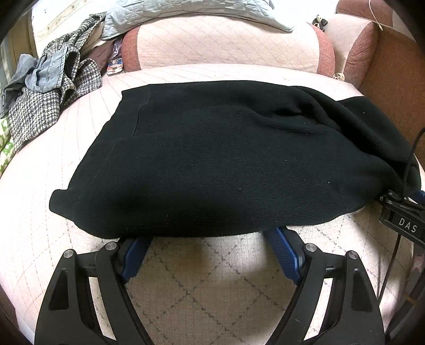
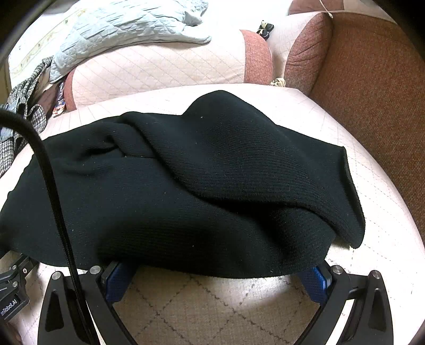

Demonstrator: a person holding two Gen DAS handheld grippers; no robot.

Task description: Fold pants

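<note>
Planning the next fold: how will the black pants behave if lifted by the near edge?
The black pants will probably sag limply, since the knit already lies in soft rolls. The ribbed fabric looks grippy on the quilted cover, so likelier to bunch than slide.

— What sort of place is shown?

— A home living room is suggested. A sofa [image 1: 225, 45] with pink quilted covers and reddish-brown upholstery is seen across the upper part of both views.

— What else supports that?

— A houndstooth coat [image 1: 53, 95] and a grey garment [image 1: 39, 71] are heaped at the upper left, and a pale blue quilted blanket [image 2: 119, 24] is draped over the backrest.
</note>
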